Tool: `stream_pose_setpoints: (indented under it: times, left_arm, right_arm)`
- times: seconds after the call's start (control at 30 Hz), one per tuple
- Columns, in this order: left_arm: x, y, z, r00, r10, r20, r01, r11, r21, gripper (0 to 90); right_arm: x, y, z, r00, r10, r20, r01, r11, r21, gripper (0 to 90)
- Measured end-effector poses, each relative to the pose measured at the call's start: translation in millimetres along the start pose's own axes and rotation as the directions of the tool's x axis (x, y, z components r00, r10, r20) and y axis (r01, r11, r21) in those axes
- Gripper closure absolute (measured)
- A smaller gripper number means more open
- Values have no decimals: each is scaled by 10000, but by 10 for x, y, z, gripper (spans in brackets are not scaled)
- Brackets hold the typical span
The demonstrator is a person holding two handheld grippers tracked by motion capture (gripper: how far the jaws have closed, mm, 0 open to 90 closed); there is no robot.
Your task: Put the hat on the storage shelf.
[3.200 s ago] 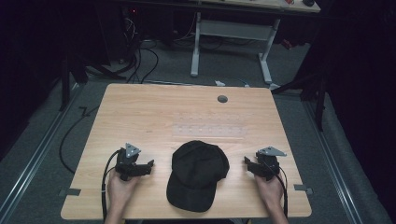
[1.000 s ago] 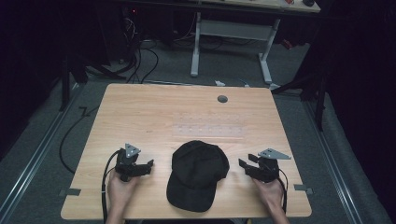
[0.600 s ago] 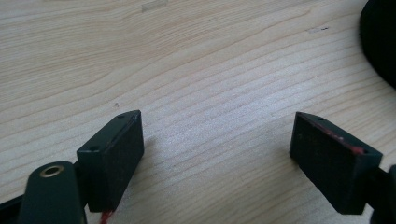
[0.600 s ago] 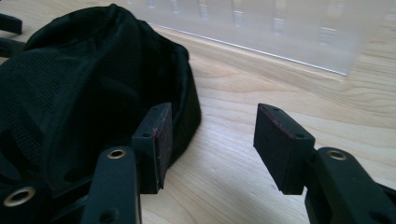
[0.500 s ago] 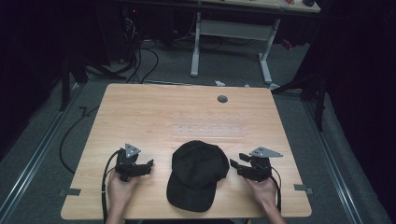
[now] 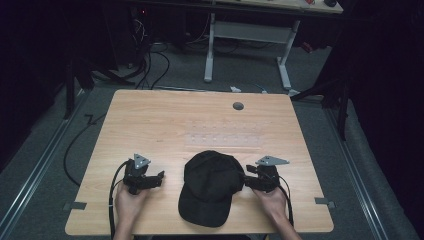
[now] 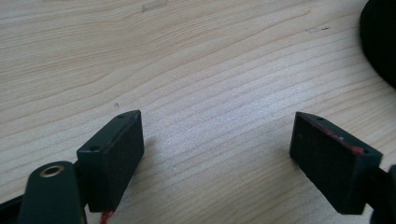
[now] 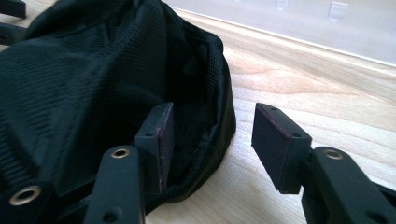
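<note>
Wooden table [image 6: 165, 125] with dark grommet hole [image 6: 238, 106], white desk frame [image 6: 247, 32] behind, floor cables [image 6: 150, 60]

- Black baseball cap [image 8: 93, 70]: matt woven cloth, fine mesh-like weave, soft folds, stitched rim.
- Table [image 6: 165, 125]: pale wood-grain top, smooth, faint satin sheen.
- Left gripper [image 7: 219, 154]: matt black plastic jaws, flat dull pads, brass-coloured screw eyelet.
- Right gripper [image 8: 210, 140]: same matt black plastic, reddish-edged pads, brass eyelets.
</note>
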State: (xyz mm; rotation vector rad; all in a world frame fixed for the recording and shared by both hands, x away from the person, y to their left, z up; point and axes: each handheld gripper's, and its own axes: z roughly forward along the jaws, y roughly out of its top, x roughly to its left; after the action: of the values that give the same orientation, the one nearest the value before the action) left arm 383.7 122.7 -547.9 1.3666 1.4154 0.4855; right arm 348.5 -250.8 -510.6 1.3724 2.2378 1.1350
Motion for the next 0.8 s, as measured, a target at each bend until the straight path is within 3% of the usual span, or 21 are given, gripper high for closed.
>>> stream_pose_setpoints:
  times: [0.23, 0.8]
  left_arm:
    - [0, 0, 0, 10000, 0, -2, 0, 10000, -4, 181]
    - [0, 0, 0, 10000, -7, -6, 7, 10000, -11, 182]
  right_arm:
    - [-10, -4, 83, 9999, 102, 32, -102, 9998, 164, 501]
    - [20, -12, 228, 9994, -163, 321, 144, 9982, 580, 534]
